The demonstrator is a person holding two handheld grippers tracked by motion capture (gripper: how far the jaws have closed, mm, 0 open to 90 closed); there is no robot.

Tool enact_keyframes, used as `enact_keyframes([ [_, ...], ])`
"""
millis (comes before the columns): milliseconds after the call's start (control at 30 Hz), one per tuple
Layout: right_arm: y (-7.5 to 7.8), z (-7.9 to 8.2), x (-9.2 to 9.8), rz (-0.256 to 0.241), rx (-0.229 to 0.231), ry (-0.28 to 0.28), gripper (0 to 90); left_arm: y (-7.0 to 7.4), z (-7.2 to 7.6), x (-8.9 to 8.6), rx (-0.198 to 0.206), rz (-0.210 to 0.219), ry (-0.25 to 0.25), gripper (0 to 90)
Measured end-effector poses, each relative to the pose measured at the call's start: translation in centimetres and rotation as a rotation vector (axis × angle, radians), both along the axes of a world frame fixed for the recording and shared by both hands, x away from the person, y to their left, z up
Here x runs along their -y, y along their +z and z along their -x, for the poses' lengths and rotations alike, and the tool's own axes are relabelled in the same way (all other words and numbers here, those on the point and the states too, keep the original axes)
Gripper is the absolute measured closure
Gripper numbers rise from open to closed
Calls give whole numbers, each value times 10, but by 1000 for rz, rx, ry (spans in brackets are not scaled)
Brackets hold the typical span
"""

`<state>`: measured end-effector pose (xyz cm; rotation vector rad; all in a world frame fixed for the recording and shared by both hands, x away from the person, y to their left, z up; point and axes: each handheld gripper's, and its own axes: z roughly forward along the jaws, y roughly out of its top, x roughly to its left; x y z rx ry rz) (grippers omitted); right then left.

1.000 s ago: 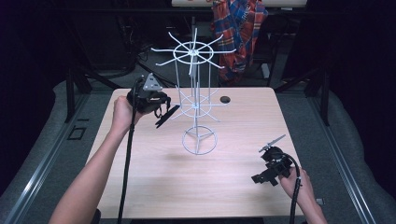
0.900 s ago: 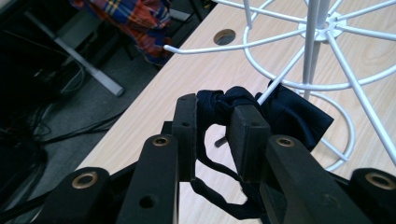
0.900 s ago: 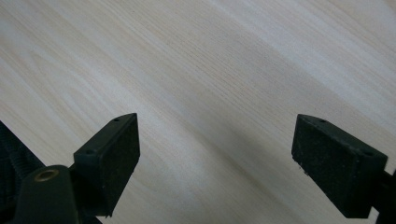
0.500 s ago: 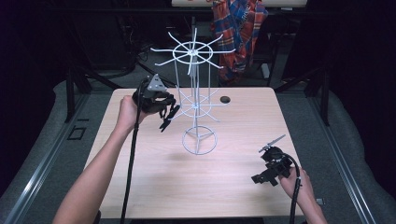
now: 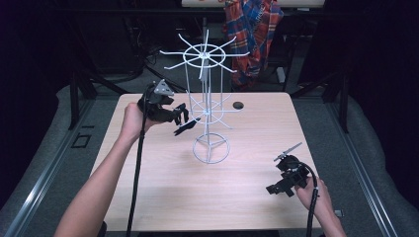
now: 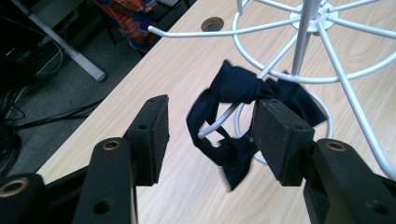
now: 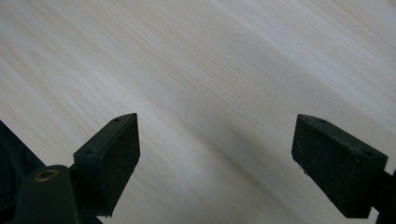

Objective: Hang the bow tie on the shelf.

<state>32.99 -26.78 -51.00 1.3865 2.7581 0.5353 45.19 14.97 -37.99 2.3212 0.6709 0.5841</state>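
Observation:
A white wire rack [image 5: 202,55] with hooked arms on two tiers stands mid-table on a ring base. A dark navy cloth piece [image 5: 187,127], knotted like a bow, hangs looped over a hook of the lower tier. In the left gripper view that cloth piece [image 6: 233,84] sits on the white hook, just ahead of my left gripper [image 6: 212,126], whose jaws stand apart on either side of it. From the high view, my left gripper [image 5: 180,114] is at the rack's left. My right gripper [image 5: 285,155] is open near the front right corner, over bare wood [image 7: 215,140].
The light wooden table [image 5: 163,197] has a round cable hole [image 5: 238,105] behind the rack. A plaid cloth [image 5: 252,29] hangs beyond the far edge. Dark floor and metal frame legs surround the table. The rack's pole [image 6: 304,32] rises close to the left gripper.
My left gripper has moved right to the rack with the dark cloth piece, which now hangs on a lower hook. The right gripper has stayed put.

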Motion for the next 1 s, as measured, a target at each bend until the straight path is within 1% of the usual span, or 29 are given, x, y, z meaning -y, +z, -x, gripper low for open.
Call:
enact_keyframes([
  [100, 0, 0, 0, -10, 0, -2, 151, 0, 1, -3, -10, 10, 20, 411],
  [133, 1, 0, 0, 20, 9, -2, 151, 0, 2, -4, -9, 15, 25, 400],
  [267, 1, 0, 0, 20, 7, -2, 151, 2, 4, -8, -11, 45, 49, 345],
  [300, 1, 0, 0, 12, 7, 0, 151, 2, 5, -9, -12, 49, 51, 335],
  [333, 0, 0, -1, -18, -3, 0, 151, 2, 6, -10, -16, 49, 57, 323],
  [367, 0, 0, -1, -17, -3, 0, 151, 2, 7, -11, -20, 48, 58, 312],
  [400, 1, 0, 0, 18, 9, -2, 151, 2, 8, -12, -22, 51, 62, 306],
  [433, 1, 0, 0, 4, 6, -3, 151, 1, 9, -13, -24, 60, 66, 300],
  [467, 0, 0, -1, -19, -2, 0, 151, 1, 10, -14, -24, 62, 67, 289],
  [533, 1, 0, 0, -4, 6, 1, 151, 0, 13, -16, -21, 55, 71, 283],
  [567, 1, 0, 0, -2, 6, 2, 151, 0, 14, -17, -21, 61, 72, 277],
  [833, 1, 0, 0, -9, 2, -3, 151, -1, 24, -29, -20, 70, 90, 250],
  [1000, 1, 0, 0, -4, 4, 3, 151, -2, 33, -37, -11, 67, 110, 199],
])
